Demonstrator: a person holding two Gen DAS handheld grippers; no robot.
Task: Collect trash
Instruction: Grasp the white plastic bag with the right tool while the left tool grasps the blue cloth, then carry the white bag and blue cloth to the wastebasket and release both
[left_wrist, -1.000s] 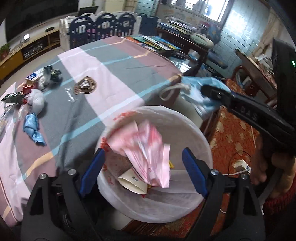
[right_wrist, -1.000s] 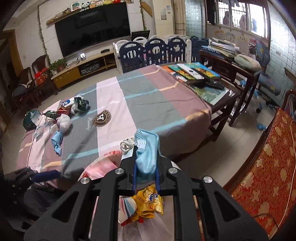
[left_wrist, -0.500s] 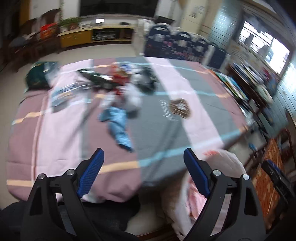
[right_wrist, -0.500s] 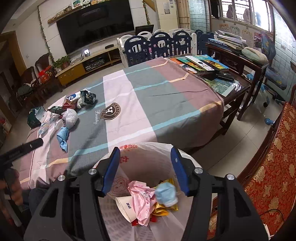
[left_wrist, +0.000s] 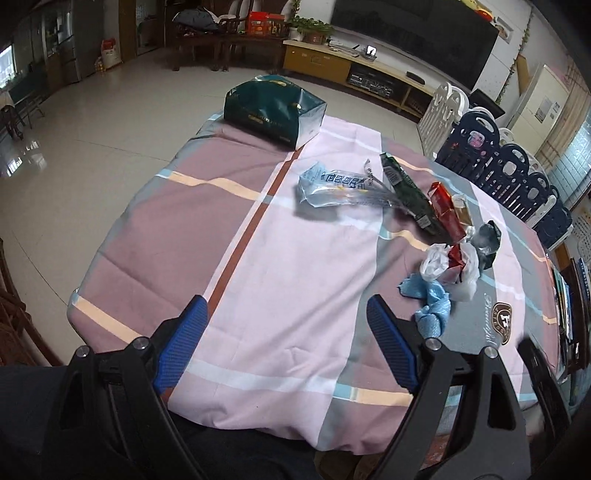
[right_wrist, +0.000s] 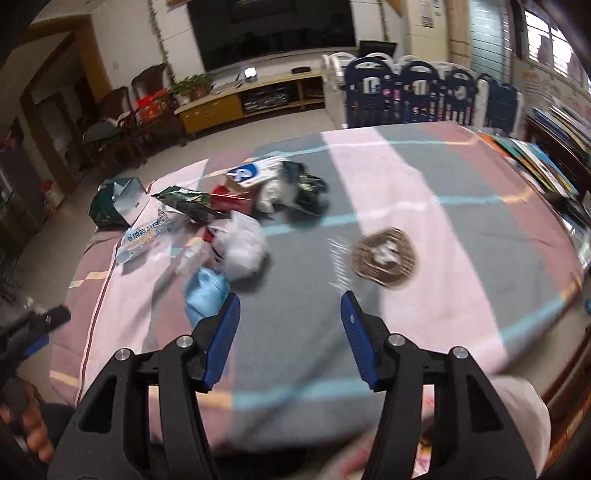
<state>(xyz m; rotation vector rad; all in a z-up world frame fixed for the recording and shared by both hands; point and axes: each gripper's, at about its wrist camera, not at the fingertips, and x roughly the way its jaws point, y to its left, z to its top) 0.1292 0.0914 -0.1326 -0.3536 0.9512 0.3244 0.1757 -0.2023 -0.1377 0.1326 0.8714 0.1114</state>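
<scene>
Trash lies in a heap on the striped tablecloth (left_wrist: 288, 280): a crumpled blue cloth (left_wrist: 430, 304), a white plastic bag (left_wrist: 448, 267), a red packet (left_wrist: 445, 210), a dark green wrapper (left_wrist: 408, 192) and a clear plastic bag (left_wrist: 338, 184). My left gripper (left_wrist: 286, 343) is open and empty over the table's near edge, left of the heap. My right gripper (right_wrist: 290, 332) is open and empty, with the blue cloth (right_wrist: 207, 291) by its left finger. The white bag (right_wrist: 242, 247) lies just beyond. The trash bin's bag rim (right_wrist: 524, 413) shows at lower right.
A dark green box (left_wrist: 275, 107) stands at the table's far end. A logo patch (right_wrist: 384, 256) marks the cloth. Books (right_wrist: 535, 158) lie at the table's right edge. A blue and white playpen fence (right_wrist: 424, 92) and a TV cabinet (right_wrist: 243, 99) stand behind.
My right gripper dropped the blue mask into the bin and opened. Both grippers swung away from the bin towards the trash heap on the table.
</scene>
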